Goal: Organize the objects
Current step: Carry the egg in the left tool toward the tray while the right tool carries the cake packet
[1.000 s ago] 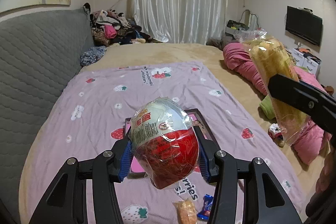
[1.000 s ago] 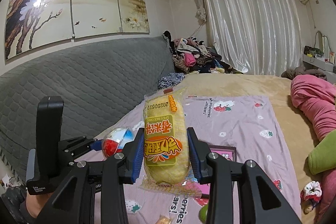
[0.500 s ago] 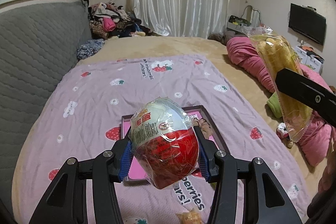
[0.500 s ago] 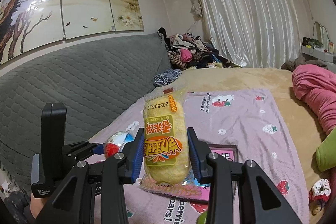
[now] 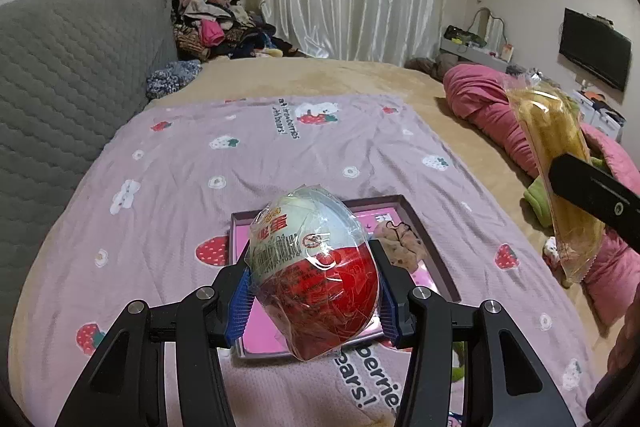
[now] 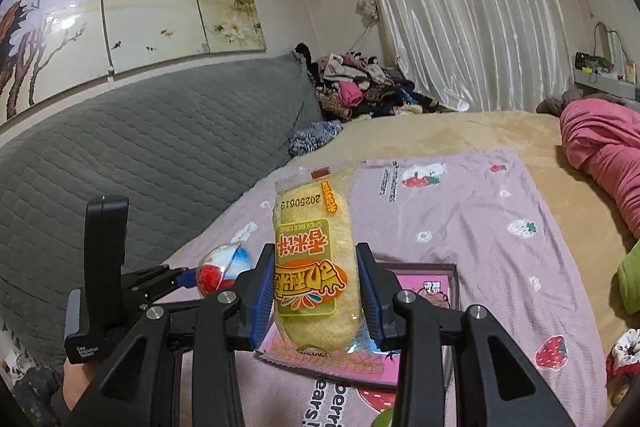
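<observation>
My left gripper [image 5: 314, 293] is shut on a red and white wrapped egg [image 5: 312, 271] and holds it in the air above a shallow pink tray [image 5: 430, 251] on the purple strawberry blanket. A brown scrunchie [image 5: 400, 243] lies in the tray. My right gripper [image 6: 316, 297] is shut on a yellow rice cake packet [image 6: 310, 267], held upright above the tray [image 6: 434, 283]. The packet [image 5: 556, 167] shows at the right of the left wrist view. The egg [image 6: 222, 267] shows at the left of the right wrist view.
The purple blanket [image 5: 280, 155] covers a tan bed. A grey quilted headboard [image 6: 120, 155] runs along the left. Piled clothes [image 5: 216, 27] lie at the far corner. A pink duvet [image 5: 488, 107] and a green item [image 5: 538, 193] lie at the right edge.
Both grippers have moved forward over the bed with their loads. The tray now lies closer under them, and the small snacks near the blanket's front edge have dropped out of view.
</observation>
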Tool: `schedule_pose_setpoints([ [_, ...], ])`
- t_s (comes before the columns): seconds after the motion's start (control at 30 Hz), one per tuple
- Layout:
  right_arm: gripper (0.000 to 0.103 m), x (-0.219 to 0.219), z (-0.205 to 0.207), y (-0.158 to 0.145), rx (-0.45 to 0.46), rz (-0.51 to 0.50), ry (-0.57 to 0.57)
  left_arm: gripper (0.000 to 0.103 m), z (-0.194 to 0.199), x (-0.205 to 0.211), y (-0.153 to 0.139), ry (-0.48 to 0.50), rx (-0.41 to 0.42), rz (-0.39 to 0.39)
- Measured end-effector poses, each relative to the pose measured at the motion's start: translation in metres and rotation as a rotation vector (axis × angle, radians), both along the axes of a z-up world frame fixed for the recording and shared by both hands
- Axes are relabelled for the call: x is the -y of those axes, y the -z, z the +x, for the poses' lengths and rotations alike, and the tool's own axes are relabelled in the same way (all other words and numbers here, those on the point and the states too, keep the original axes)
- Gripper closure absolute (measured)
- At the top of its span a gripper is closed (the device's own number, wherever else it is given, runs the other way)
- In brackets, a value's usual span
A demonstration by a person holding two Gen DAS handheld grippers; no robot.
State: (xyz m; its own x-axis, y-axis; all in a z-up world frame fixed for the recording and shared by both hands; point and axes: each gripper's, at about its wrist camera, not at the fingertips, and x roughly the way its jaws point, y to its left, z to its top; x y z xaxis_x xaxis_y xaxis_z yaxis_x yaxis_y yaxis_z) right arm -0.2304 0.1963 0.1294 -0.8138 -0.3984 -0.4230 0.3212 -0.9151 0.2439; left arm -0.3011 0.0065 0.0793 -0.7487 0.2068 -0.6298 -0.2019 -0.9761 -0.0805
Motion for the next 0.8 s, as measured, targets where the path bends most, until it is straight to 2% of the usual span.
schedule_pose_setpoints([
  [0.2, 0.064, 0.0, -0.013, 0.019, 0.023, -0.006, 0.002, 0.05, -0.017, 0.01, 0.021, -0.014, 0.022, 0.034],
  [0.5, 0.064, -0.004, -0.032, 0.052, 0.028, -0.01, 0.019, 0.05, -0.045, 0.021, 0.066, -0.049, 0.049, 0.026],
  [0.8, 0.064, -0.023, -0.054, 0.106, 0.07, -0.061, 0.037, 0.05, -0.066, 0.02, 0.112, -0.06, 0.058, 0.014],
])
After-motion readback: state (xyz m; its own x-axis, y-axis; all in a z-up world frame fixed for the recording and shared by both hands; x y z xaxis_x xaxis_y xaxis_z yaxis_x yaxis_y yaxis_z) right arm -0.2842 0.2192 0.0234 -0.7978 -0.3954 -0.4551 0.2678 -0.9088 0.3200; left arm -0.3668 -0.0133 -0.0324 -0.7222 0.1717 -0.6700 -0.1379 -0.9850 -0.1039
